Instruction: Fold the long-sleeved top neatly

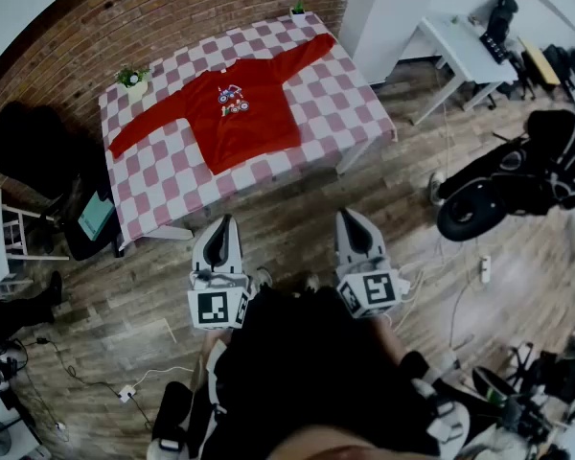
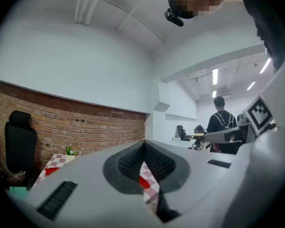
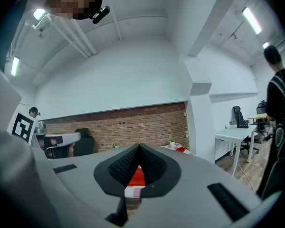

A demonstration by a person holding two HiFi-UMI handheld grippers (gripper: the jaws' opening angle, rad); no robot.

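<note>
Dark clothing of the person (image 1: 307, 372) fills the bottom of the head view. Just above it the two tools are held side by side over the wooden floor (image 1: 297, 209), each with its marker cube toward the person. On the left gripper (image 1: 225, 226) the jaws are pressed together with nothing between them. On the right gripper (image 1: 353, 220) the jaws are also together and empty (its own view shows the ribbed pads meeting in one line). Both tools point toward the table (image 1: 355, 113) and neither reaches its near edge.

A pink and white checked cloth covers the table. On it the red long-sleeved top (image 1: 240, 123) lies flat and unfolded, with both sleeves stretched out. One sleeve goes toward the left edge of the table, the other toward the far right corner. A small coloured print (image 1: 233, 99) is on the chest.

Near the far corners of the table stand two small potted plants, one on the left (image 1: 132, 80) and one on the right (image 1: 298, 10). Behind the table is a brick wall (image 1: 172, 8). A black chair (image 1: 29, 151) stands to the left and a white desk (image 1: 460, 51) to the right.
</note>
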